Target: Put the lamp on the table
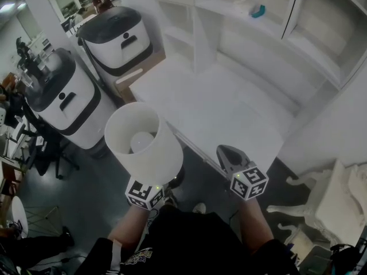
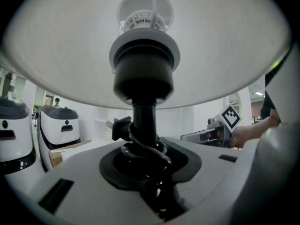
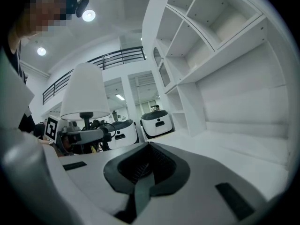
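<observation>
A lamp with a white drum shade (image 1: 143,145) is held upright over the floor, just short of the near edge of the white table (image 1: 229,107). My left gripper (image 2: 145,165) is shut on the lamp's black stem (image 2: 144,121), low down where the cord and plug are wound round it. In the head view the shade hides its jaws and only its marker cube (image 1: 144,193) shows. My right gripper (image 1: 225,152) hovers at the table's near edge, shut with nothing in it. The right gripper view shows the lamp (image 3: 84,95) off to its left and the table top (image 3: 243,144) ahead.
White open shelving (image 1: 275,33) rises behind the table, with a teal object (image 1: 257,10) on a high shelf. Two white-and-black machines (image 1: 63,99) (image 1: 117,39) stand to the left, with a cardboard box (image 1: 135,76) beside the farther one. White ornate furniture (image 1: 327,205) is at the lower right.
</observation>
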`<state>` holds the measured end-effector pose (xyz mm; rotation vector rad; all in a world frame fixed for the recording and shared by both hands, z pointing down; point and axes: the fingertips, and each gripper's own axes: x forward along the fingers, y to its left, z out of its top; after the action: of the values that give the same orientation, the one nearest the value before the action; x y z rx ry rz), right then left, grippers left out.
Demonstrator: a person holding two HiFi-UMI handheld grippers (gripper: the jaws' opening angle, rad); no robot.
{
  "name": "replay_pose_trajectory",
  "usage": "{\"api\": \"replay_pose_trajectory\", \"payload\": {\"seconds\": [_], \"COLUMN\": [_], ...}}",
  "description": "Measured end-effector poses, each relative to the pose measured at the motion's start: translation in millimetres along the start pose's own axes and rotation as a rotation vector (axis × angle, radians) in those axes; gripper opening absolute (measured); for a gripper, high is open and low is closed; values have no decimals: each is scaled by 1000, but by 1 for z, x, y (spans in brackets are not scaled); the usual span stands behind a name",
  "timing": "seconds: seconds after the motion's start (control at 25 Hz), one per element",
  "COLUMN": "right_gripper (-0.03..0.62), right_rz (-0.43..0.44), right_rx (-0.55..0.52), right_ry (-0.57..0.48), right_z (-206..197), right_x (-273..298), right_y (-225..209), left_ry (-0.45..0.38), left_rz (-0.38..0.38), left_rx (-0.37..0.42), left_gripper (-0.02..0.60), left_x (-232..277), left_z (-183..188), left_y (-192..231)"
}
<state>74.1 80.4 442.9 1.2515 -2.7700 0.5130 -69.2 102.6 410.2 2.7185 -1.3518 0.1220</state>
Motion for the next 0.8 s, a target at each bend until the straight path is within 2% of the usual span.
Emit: {"api": "replay_pose_trajectory", "payload": {"seconds": [0.32,0.8], "right_gripper": [26,26], "right_rz": [6,-81], "right_rx": [2,17], "right_ry": [0,-30], "right_z": [4,19], "right_x": [25,65], "right_y": [8,18], "left_ry": [-8,-9], "left_rz": [1,-84], "left_rx": [8,19], "left_gripper": [121,121], "left_x": [-2,5], "left_z": [5,13], "left_y": [23,74]}}
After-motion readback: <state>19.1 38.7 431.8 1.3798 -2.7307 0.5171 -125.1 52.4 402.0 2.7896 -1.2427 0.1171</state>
